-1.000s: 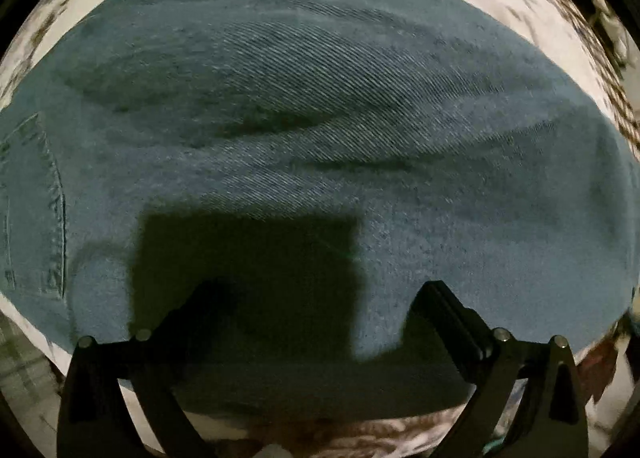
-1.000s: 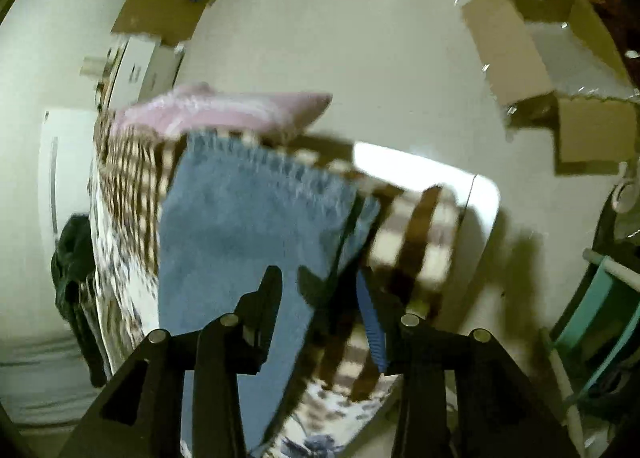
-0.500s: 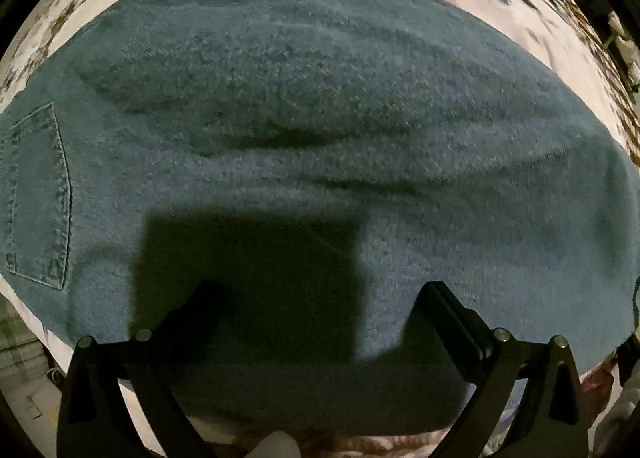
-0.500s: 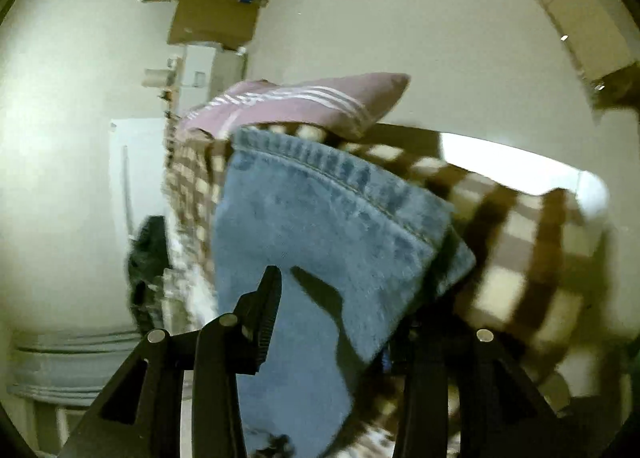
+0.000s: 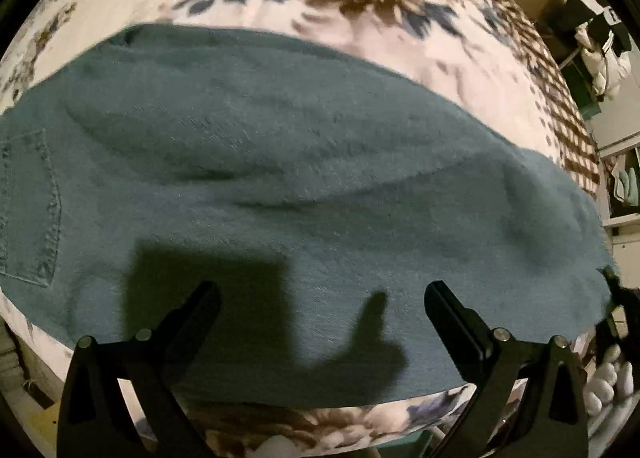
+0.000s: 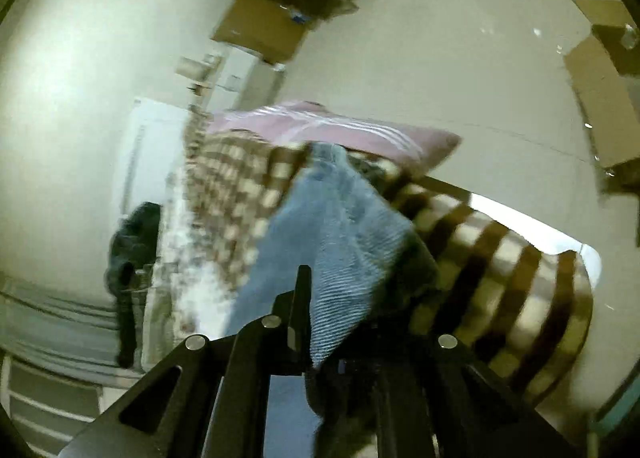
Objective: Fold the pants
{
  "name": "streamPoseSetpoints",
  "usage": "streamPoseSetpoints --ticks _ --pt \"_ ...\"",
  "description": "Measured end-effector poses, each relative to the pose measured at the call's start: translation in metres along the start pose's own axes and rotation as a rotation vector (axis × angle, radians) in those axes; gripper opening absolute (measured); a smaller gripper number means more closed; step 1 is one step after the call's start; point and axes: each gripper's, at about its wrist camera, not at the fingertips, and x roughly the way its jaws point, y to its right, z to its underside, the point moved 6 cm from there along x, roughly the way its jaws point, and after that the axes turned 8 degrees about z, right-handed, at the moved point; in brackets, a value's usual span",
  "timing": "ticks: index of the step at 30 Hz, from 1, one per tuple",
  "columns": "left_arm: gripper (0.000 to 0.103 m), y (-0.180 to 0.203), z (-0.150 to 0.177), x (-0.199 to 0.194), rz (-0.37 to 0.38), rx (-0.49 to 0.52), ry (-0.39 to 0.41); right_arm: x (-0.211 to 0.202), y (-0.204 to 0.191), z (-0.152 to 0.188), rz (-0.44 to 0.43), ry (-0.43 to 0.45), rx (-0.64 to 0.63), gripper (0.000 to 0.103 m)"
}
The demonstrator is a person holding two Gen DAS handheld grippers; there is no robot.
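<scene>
Your blue denim pants lay spread flat across the floral-patterned bedspread, covering most of it, with a stitched back pocket at the pants' left end. You held your left gripper just above the near edge of the pants, its black fingers wide apart with nothing between them. Your right gripper was clamped on a lifted fold of the pants, raised off the brown-and-cream checked blanket. Beyond the pants, a pink striped pillow sat on that blanket.
</scene>
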Motion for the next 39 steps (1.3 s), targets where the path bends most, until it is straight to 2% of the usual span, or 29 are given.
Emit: streamPoseSetpoints --ticks 4,6,8,13,18,22,24,27,29,32,34,37,39 --pt "0.103 0.008 0.006 0.009 0.005 -0.002 -0.027 0.032 0.017 -0.008 0.054 -0.061 0.065 0.013" --pt "0.103 0.004 0.007 0.008 0.013 -0.008 -0.030 0.034 0.021 -0.009 0.049 -0.057 0.115 0.012" --pt "0.103 -0.001 0.005 0.000 0.026 -0.013 -0.021 0.020 0.011 -0.007 0.061 -0.019 0.092 0.007" --pt "0.103 -0.020 -0.006 -0.037 0.042 -0.043 0.031 -0.041 -0.051 0.009 0.016 0.053 -0.018 0.007" --pt "0.103 -0.038 -0.009 -0.082 0.081 -0.095 0.110 -0.084 -0.154 0.049 -0.043 0.075 -0.288 0.007" --pt "0.103 -0.085 -0.018 -0.122 0.092 -0.161 0.169 -0.078 -0.233 0.120 -0.092 -0.002 -0.525 0.007" --pt "0.103 -0.107 -0.022 -0.134 0.093 -0.194 0.193 -0.062 -0.258 0.161 -0.112 -0.052 -0.610 0.007" --pt "0.103 -0.148 -0.022 -0.153 0.066 -0.234 0.218 -0.019 -0.284 0.238 -0.120 -0.166 -0.742 0.007" --pt "0.103 -0.176 -0.019 -0.157 0.036 -0.257 0.228 0.012 -0.288 0.284 -0.106 -0.233 -0.813 0.007" --pt "0.103 -0.217 -0.013 -0.155 0.004 -0.299 0.223 0.061 -0.292 0.370 -0.062 -0.346 -0.960 0.007" --pt "0.103 -0.236 -0.010 -0.154 -0.005 -0.320 0.224 0.086 -0.287 0.413 -0.027 -0.392 -1.047 0.007" --pt "0.103 -0.254 -0.007 -0.154 -0.025 -0.315 0.223 0.117 -0.274 0.457 0.071 -0.411 -1.167 0.007" --pt "0.103 -0.259 -0.008 -0.151 -0.029 -0.301 0.220 0.126 -0.268 0.471 0.119 -0.420 -1.211 0.014"
